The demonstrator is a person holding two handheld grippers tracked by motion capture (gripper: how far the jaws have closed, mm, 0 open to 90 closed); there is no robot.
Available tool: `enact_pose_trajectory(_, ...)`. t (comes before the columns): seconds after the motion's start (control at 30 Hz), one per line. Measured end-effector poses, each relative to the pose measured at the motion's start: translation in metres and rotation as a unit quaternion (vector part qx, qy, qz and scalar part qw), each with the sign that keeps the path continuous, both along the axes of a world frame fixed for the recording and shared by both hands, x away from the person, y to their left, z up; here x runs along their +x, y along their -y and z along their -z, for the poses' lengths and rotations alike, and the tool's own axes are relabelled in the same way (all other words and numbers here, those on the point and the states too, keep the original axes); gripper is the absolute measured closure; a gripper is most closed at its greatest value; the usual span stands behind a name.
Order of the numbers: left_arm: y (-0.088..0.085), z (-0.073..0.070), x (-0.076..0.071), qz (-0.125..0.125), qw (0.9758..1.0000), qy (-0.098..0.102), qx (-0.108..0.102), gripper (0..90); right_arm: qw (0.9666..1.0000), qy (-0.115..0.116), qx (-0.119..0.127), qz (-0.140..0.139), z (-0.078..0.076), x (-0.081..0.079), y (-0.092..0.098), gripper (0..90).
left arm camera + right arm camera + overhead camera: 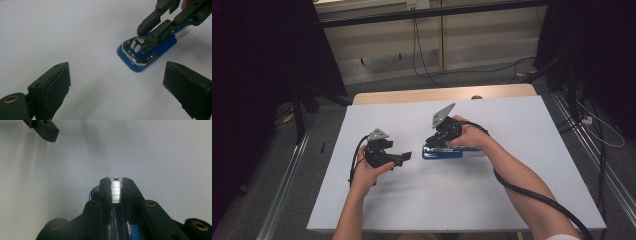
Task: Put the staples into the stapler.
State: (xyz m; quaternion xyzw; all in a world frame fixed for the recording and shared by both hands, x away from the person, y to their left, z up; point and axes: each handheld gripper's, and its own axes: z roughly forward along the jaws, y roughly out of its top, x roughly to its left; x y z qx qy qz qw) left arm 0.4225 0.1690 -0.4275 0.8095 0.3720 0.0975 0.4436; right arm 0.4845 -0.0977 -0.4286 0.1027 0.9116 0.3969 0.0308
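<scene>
While the blue stapler (443,153) lies flat near the middle of the white table (522,150), the right gripper (435,141) clamps its metal top arm.

Seen in the right gripper view, the two black jaws squeeze the shiny magazine (116,191) from both sides (the blue base (136,65) stays on the table beneath). Just to the left of the stapler, the left gripper (406,157) points toward it with jaws spread wide and nothing between them, clear of the stapler's front end.
</scene>
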Motion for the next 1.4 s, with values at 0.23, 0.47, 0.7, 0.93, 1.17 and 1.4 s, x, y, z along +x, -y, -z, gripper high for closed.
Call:
enact_pose_trajectory(0.23, 0.0006, 0.0007, 0.0005, 0.002, 1.0, -0.001, 0.003, 7.6, 1.0, -0.002, 0.002, 0.0, -0.0021, -0.0006, 0.0044, 79.8)
enact_pose_trajectory(0.47, 0.0009, 0.0006, 0.0002, 0.002, 1.0, 0.0, 0.003, 7.6, 1.0, -0.002, 0.0, 0.001, -0.0031, -0.0012, 0.0064, 79.8)
enact_pose_trajectory(0.7, 0.0012, 0.001, 0.0003, 0.003, 1.0, -0.002, 0.004, 7.6, 1.0, -0.005, 0.001, 0.002, -0.0006, -0.001, 0.0064, 79.8)
enact_pose_trajectory(0.93, 0.0016, 0.0008, 0.0001, 0.003, 1.0, -0.001, 0.005, 7.6, 1.0, -0.004, 0.002, 0.003, 0.0006, -0.0009, 0.005, 79.9)
enact_pose_trajectory(1.17, 0.0008, 0.0006, 0.0003, 0.002, 1.0, 0.0, 0.005, 7.6, 1.0, -0.003, 0.003, 0.003, 0.0006, -0.0006, 0.0024, 79.8)
enact_pose_trajectory(1.4, 0.0011, 0.001, 0.0005, 0.002, 1.0, -0.001, 0.004, 7.6, 1.0, -0.004, 0.004, 0.002, -0.0011, -0.0011, 0.0069, 79.8)
